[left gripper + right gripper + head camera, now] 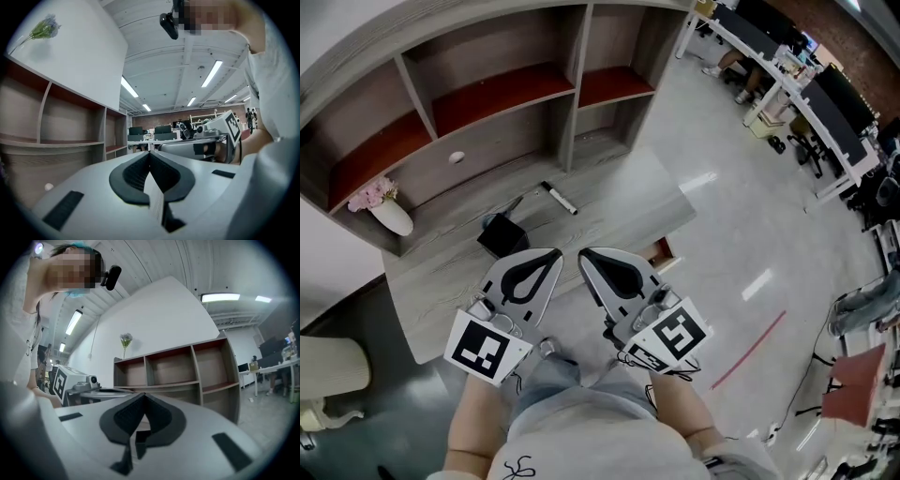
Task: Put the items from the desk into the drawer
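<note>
head view, lower centre: left gripper point(554, 253) and right gripper point(584, 253) both have jaws together, empty, so part the right's jaws before reaching up-frame for the pen point(556, 198) lying mid-frame on the desk point(619, 197).

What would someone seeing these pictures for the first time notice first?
The left gripper and right gripper sit side by side in the head view, fingers shut and empty. Beyond them the desk holds a black box and a white marker, with a vase of pink flowers at its left end.
</note>
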{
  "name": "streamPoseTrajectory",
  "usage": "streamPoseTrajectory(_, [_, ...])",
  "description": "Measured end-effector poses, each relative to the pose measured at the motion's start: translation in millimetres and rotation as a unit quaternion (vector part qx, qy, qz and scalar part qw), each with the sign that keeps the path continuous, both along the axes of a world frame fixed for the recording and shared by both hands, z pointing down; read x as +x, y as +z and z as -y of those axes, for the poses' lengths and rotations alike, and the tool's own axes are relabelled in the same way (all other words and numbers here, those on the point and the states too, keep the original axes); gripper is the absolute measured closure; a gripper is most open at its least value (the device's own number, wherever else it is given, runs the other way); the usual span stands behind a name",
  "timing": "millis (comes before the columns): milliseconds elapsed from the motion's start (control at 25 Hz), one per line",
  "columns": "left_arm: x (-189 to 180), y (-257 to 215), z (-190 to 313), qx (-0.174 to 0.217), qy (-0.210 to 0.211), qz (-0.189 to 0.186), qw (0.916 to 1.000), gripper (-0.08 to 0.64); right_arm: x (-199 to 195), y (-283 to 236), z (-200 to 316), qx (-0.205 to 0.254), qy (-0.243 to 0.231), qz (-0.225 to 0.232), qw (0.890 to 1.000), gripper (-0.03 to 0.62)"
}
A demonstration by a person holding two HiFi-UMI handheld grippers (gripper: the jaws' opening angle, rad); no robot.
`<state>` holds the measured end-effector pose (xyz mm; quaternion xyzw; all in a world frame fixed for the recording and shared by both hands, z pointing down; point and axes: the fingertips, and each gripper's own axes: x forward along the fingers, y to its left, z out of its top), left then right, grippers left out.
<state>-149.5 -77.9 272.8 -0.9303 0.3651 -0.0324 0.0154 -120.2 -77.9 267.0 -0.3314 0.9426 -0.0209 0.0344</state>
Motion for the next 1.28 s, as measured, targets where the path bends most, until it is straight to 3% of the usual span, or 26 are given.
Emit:
streamPoseTrajectory(240, [-21,2,10,0.002,0.027,-0.001,0.9996,0.555,-17,1,12,0.001,0.035,-0.002,0.999,0.584])
streamPoseTrajectory(720, [-39,8,29,0.001,0.034,-0.011,0.9994,0.555,-32,16,36,-0.013,0.053,-0.023,0.998,0.584])
streamPoseTrajectory(1280, [-51,20,93,-0.009,0.019,-0.012,0.9997,0.555,-43,78,133,-0.067,0.040,-0.065,0.995,0.581])
